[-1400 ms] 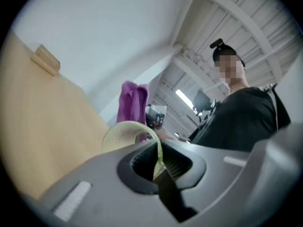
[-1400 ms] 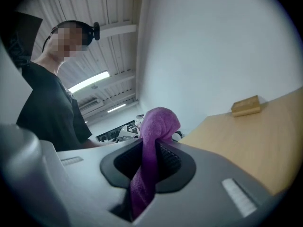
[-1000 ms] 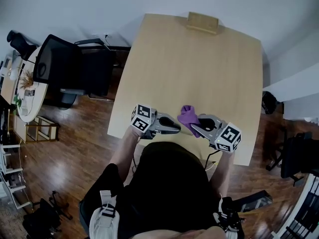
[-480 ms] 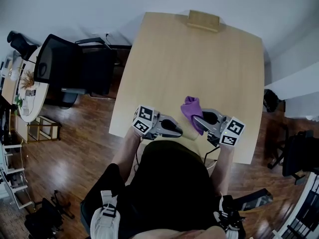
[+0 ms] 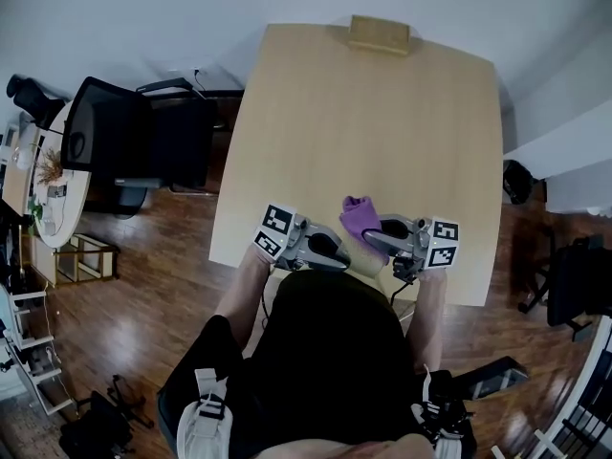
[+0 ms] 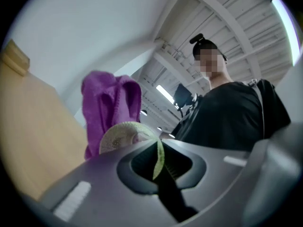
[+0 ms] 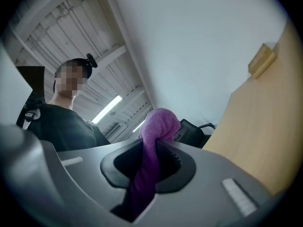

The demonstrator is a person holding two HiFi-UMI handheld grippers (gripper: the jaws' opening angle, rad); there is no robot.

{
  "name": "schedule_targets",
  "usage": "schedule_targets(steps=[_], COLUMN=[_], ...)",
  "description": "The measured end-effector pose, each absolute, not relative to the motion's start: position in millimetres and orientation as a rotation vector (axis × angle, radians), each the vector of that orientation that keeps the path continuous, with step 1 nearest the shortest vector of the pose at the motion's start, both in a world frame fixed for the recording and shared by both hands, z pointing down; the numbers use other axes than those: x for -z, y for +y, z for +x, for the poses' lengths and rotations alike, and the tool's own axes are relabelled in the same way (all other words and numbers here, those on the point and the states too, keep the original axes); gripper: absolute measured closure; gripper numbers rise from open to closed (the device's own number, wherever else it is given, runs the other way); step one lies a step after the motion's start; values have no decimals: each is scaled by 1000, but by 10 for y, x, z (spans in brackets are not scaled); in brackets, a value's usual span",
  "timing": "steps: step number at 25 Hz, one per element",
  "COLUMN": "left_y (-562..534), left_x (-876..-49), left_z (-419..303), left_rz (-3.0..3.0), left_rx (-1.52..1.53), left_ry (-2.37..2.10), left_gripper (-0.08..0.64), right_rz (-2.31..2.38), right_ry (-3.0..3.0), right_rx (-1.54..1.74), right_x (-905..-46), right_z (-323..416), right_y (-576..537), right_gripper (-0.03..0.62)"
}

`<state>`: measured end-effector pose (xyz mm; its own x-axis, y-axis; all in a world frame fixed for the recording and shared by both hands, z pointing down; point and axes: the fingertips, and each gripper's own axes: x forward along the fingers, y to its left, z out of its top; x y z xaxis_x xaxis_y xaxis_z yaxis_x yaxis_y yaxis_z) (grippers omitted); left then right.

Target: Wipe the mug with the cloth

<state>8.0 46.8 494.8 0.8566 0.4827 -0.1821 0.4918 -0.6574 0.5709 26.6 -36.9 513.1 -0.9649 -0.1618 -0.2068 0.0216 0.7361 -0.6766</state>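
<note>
**A:** Head view first: left hand-held gripper [image 5: 337,253] and right hand-held gripper [image 5: 371,239] are both up at the near edge of the desk [image 5: 382,122], right in front of the person [image 5: 325,352]. They point toward each other, tips close together.

**B:** ok so where's the mug? can't really pick it out from up there

**A:** Check the left gripper view. Pale green mug [image 6: 124,137] is right at the jaws, with its thin wall pinched between them, so the gap is narrow. It's held up off the desk.

**B:** and the cloth?

**A:** Purple cloth [image 7: 154,141] is clamped in the right hand-held gripper. The jaws squeeze a bunched strip, and a rounded wad pokes out past the tips. In the left gripper view it stands just behind the mug and looks like it's touching it.

**B:** anything else around?

**A:** Small wooden block [image 5: 380,34] at the desk's far edge. Black office chair [image 5: 124,137] sits off to the left on the wood floor [image 5: 143,285].
</note>
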Motion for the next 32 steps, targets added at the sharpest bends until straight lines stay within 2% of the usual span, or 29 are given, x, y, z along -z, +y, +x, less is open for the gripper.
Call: schedule_targets(steps=[4,5,11,14,18,23,26,32], left_y=[578,536,-220,-524,-666,-631,-570,-568], left_x=[-4893,-4873,-4582,-4593,-4657,-4629,-4590,-4727], left_z=[114,98,-291,-517,-596,-442,-383,-415], left_rz=[2383,2382,2264,2186,2192,2265,2282,2270], left_rx=[53,90,580,721,706,615,601,552], left_ry=[746,717,375,215,113,126,147,104], left_gripper=[479,499,518,518,518,518,515,512], right_rz=[-24,-45,-473,-650,-703,-657,-692,-954], right_ry=[2667,2640,2479,2390,2393,2569,2641,2605], right_rx=[1125,1144,1154,1102,915,655,623,834], right_x=[-5193,-5218,-5379,-5299,-4842,-4296,-4370,-5016], right_z=[32,58,607,855,878,523,374,499], right_y=[-407,-458,-905,-984,-942,-832,-819,-1065], right_gripper=[531,531,531,531,531,531,531,531])
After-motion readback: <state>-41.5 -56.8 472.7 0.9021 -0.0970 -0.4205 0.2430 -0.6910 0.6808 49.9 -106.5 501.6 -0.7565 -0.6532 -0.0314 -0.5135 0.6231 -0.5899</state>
